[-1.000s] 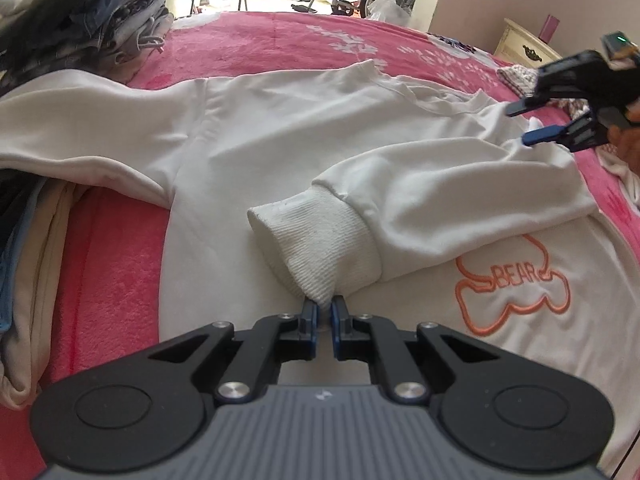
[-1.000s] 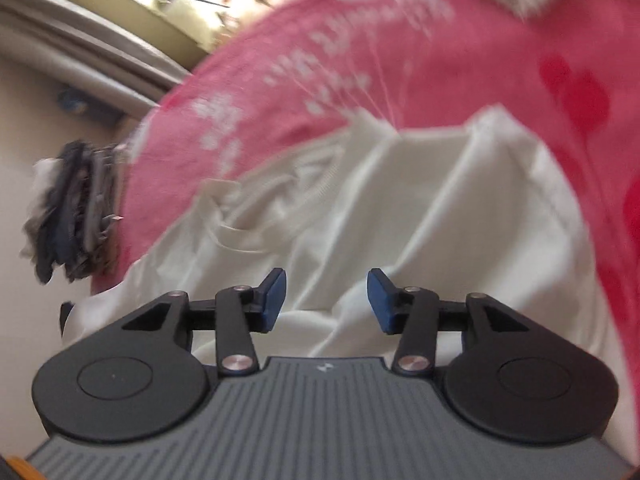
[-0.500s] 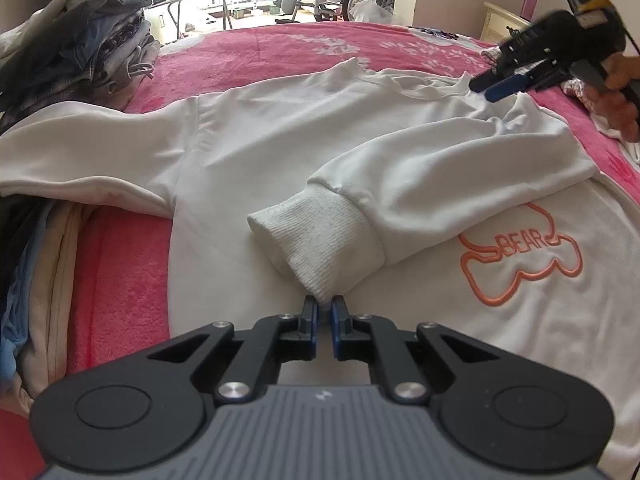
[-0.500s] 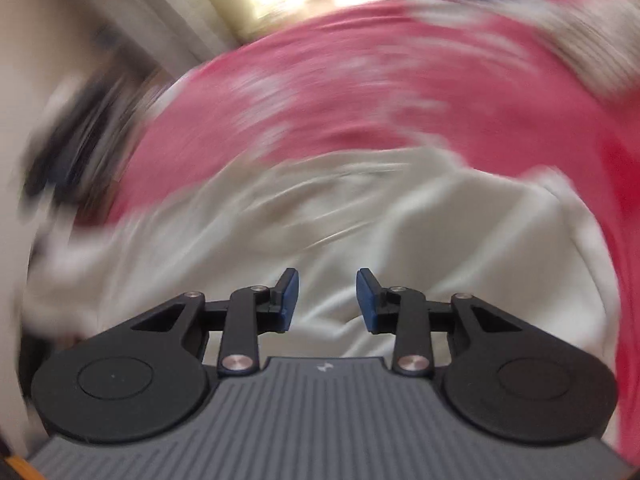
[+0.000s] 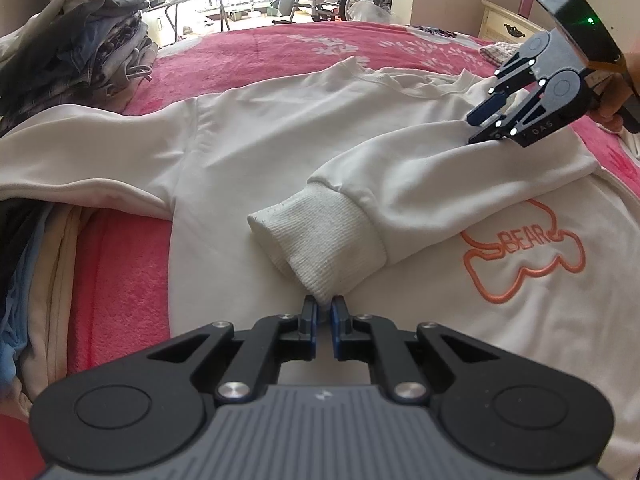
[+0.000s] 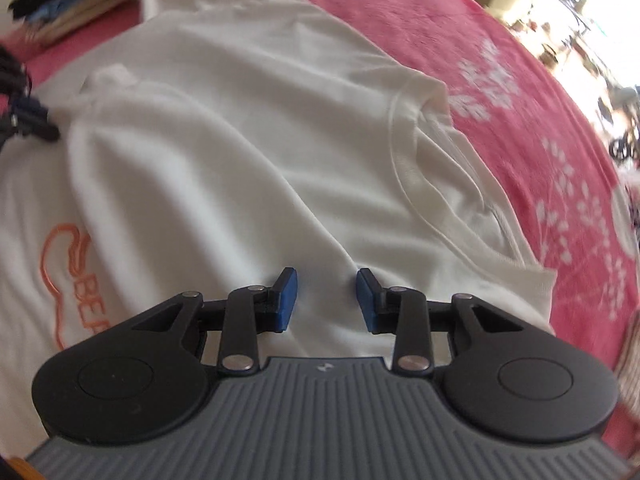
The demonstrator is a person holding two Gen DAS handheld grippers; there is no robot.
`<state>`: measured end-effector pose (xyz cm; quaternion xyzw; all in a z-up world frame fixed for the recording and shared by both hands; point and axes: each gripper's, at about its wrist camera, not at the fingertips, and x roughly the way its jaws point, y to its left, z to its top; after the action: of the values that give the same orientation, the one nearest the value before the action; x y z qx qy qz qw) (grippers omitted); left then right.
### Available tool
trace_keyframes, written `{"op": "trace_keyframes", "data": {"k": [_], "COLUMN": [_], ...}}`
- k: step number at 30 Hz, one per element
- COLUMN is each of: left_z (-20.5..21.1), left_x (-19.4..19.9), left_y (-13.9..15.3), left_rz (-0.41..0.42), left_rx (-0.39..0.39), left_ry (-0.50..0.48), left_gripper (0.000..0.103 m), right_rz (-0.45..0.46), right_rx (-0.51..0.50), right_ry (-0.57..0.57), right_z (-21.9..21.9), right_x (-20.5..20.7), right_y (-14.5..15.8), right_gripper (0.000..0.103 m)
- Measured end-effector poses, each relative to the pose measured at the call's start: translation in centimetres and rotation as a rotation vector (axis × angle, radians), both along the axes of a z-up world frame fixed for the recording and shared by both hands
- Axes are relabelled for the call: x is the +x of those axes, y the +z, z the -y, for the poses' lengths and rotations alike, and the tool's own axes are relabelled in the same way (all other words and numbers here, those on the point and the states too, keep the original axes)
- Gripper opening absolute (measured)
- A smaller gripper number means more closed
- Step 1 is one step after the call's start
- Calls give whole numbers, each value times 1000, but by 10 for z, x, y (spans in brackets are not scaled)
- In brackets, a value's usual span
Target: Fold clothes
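Note:
A white sweatshirt (image 5: 260, 140) with an orange bear logo (image 5: 524, 256) lies flat on the pink bed. One sleeve is folded across its chest. My left gripper (image 5: 324, 308) is shut on the tip of that sleeve's ribbed cuff (image 5: 320, 244). Seen from the left wrist, my right gripper (image 5: 486, 126) points down at the upper part of the folded sleeve, near the shoulder, with its tips at the cloth. In its own view, the right gripper (image 6: 326, 296) has its blue pads apart above the sweatshirt (image 6: 240, 140); a soft ridge of cloth lies between them, unpinched.
A heap of dark clothes (image 5: 92, 48) sits at the bed's far left, and a stack of folded clothes (image 5: 28, 280) lies along the left edge. Pink blanket (image 5: 120, 280) shows beside the sweatshirt. A person's hand (image 5: 616, 108) holds the right gripper. A cream bedside cabinet (image 5: 504, 28) stands behind.
The right gripper has rolled, moved in over the sweatshirt and come down onto the folded sleeve near the shoulder, its jaws narrower than before. The left gripper still holds the cuff in place.

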<state>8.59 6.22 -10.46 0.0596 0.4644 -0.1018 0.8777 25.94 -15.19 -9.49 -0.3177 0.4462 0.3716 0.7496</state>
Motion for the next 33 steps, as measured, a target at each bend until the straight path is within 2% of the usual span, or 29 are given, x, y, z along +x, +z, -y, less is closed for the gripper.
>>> {"op": "trace_keyframes", "data": {"k": [1,3,5,8,10,13,16,18,21,22,25,28,30,33], "left_z": [0,1,2,0,-1,-2,-4,-5,-8,-10,-19,-25,-22,-6], "left_x": [0,-1,-1,0,1,2,3,3,3,3,2,1,2,12], "left_y": [0,-1,-1,0,0,0,-1,0,2,3,12,26,35,42], "left_rz": [1,4,7,10,10,7,3,2,-2,-3,3,45,83,116], "left_rx": [3,11,16,14,14,25,40,40,35,29,2,-25,-44,-61], "left_ry": [-2,-7,-9,4,17,33,43,44,44,49,76,94,85,43], "left_gripper": [8,8,8,8,8,7,6,6,7,7,9,9,10,13], "right_rz": [6,7,2,59,103,160,208,204,225,232,282,317,290,229], "right_rx": [-1,-1,-5,-6,31,90,89,100,174,212,372,552,597,530], "right_ry": [5,7,8,17,-16,-81,-146,-186,-251,-285,-420,-608,-734,-813], "right_z": [-1,-1,-3,-4,-1,2,-2,-3,3,8,43,99,136,166], "right_x": [0,2,4,0,0,5,13,15,15,15,13,6,2,-3], "right_y": [1,0,0,5,12,16,-1,-15,-16,-11,19,54,63,55], "right_gripper": [30,23,6,3,2,2,3,3,6,10,25,29,29,29]}}
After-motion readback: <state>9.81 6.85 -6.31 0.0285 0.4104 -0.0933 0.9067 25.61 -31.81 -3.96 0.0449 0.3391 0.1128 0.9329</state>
